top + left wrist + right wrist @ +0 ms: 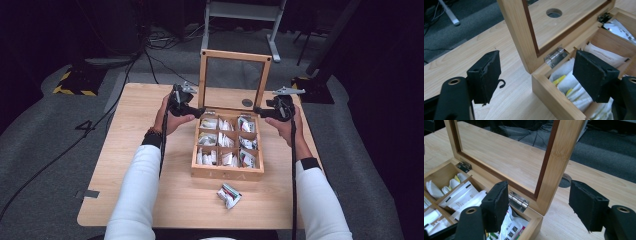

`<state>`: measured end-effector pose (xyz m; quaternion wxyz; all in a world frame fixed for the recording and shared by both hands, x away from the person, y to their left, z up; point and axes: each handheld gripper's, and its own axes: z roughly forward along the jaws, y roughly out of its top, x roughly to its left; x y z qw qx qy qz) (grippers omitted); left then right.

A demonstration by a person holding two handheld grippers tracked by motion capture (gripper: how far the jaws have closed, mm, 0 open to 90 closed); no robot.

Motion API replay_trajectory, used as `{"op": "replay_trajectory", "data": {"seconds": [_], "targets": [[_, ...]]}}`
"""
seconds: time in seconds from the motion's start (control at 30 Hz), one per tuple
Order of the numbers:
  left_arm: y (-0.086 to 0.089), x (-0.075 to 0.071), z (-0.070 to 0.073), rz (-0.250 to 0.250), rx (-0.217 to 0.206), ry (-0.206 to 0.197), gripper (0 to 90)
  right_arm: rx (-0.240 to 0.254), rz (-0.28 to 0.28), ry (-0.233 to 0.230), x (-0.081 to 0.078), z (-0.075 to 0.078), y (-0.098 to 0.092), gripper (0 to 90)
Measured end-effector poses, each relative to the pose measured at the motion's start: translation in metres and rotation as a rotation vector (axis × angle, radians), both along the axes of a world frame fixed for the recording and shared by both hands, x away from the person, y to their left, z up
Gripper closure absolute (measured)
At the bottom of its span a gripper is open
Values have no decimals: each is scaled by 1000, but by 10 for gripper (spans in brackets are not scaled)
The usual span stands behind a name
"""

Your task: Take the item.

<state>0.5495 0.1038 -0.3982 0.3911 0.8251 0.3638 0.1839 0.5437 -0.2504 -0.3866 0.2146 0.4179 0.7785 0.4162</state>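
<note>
Both grippers (199,111) (258,112) flank the box (227,172), jaws apart.

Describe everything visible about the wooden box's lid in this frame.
The lid is a light wooden frame around a clear pane, with a darker inner edge. It stands open, roughly upright, joined to the back edge of the box by two metal hinges. The left gripper and right gripper flank its lower corners, jaws open, pads not pressing on it.

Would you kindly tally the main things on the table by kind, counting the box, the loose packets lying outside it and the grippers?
Wooden box with nine compartments and its glazed lid standing open: 1
Loose packets on the table in front of the box: 2, as far as can be told
Grippers, left gripper and right gripper: 2
Total: 5
</note>
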Motion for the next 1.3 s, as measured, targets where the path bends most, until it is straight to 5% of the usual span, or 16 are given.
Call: {"op": "replay_trajectory", "data": {"seconds": [0.13, 0.43, 0.73, 0.83, 1.03, 1.3], "targets": [[-7, 6, 0, 20, -4, 4, 230, 24, -17, 12, 7, -4, -1, 324], [-20, 19, -8, 57, -6, 37, 236, -1, -17, 34, 19, -15, 9, 334], [-26, 27, -15, 57, 43, 56, 242, 20, -24, 26, 28, -15, 13, 366], [-24, 30, -16, 70, 0, 64, 253, 21, -38, 30, 31, -16, 11, 376], [-28, 32, -15, 55, -13, 58, 315, 33, -56, 16, 35, -19, 7, 414], [-34, 35, -14, 96, -48, 54, 372, 60, -12, 37, 37, -21, 11, 486]]}}
